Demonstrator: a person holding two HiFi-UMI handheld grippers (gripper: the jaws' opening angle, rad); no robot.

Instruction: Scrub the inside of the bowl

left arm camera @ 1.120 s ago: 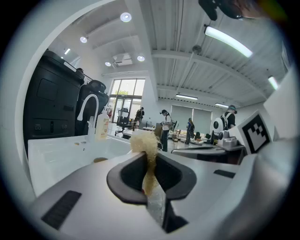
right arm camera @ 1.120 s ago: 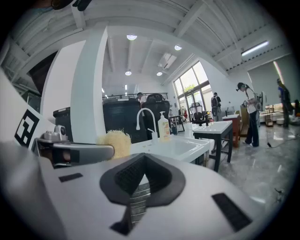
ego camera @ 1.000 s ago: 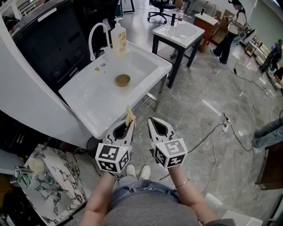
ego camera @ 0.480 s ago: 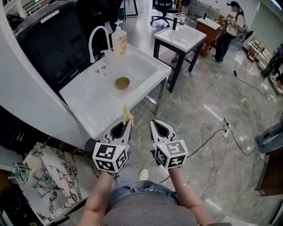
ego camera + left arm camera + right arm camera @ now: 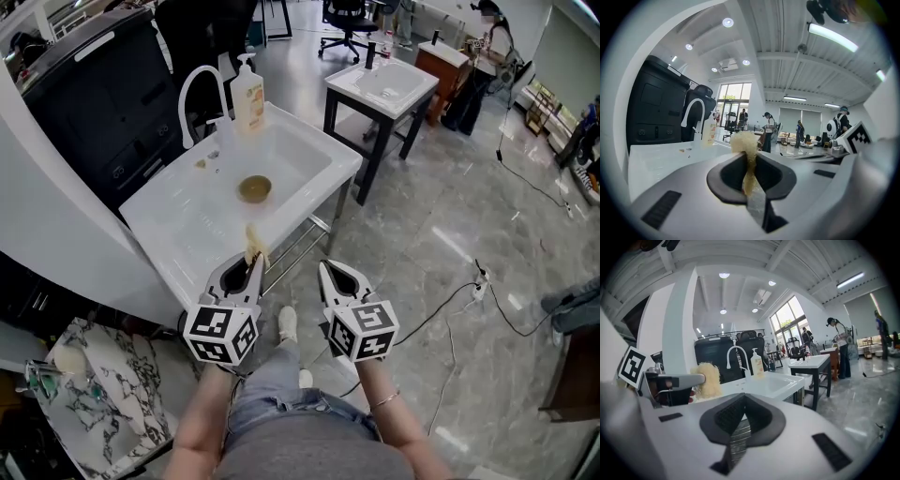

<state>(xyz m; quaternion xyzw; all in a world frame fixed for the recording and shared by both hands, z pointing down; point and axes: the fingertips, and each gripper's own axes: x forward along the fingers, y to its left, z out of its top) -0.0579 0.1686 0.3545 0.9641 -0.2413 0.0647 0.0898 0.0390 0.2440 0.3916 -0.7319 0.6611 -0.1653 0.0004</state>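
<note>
A small brown bowl (image 5: 254,188) sits in the basin of the white sink (image 5: 178,216). My left gripper (image 5: 251,260) hovers at the sink's near edge, shut on a pale yellow loofah scrubber (image 5: 253,243) that sticks up past its tips. The scrubber (image 5: 744,141) shows pinched between the jaws in the left gripper view. My right gripper (image 5: 328,269) is shut with nothing in it, over the floor to the right of the sink. From the right gripper view, the scrubber (image 5: 709,379) and left gripper appear at the left.
A white faucet (image 5: 198,92) and a soap pump bottle (image 5: 247,96) stand at the sink's back. A second white-topped table (image 5: 382,84) stands further right. A marble-patterned surface (image 5: 108,394) lies at lower left. A cable (image 5: 487,291) runs across the floor. People stand in the background.
Both grippers have drifted slightly left and toward the sink's near edge; the person's feet shift in a step forward. The scrubber stays held.
</note>
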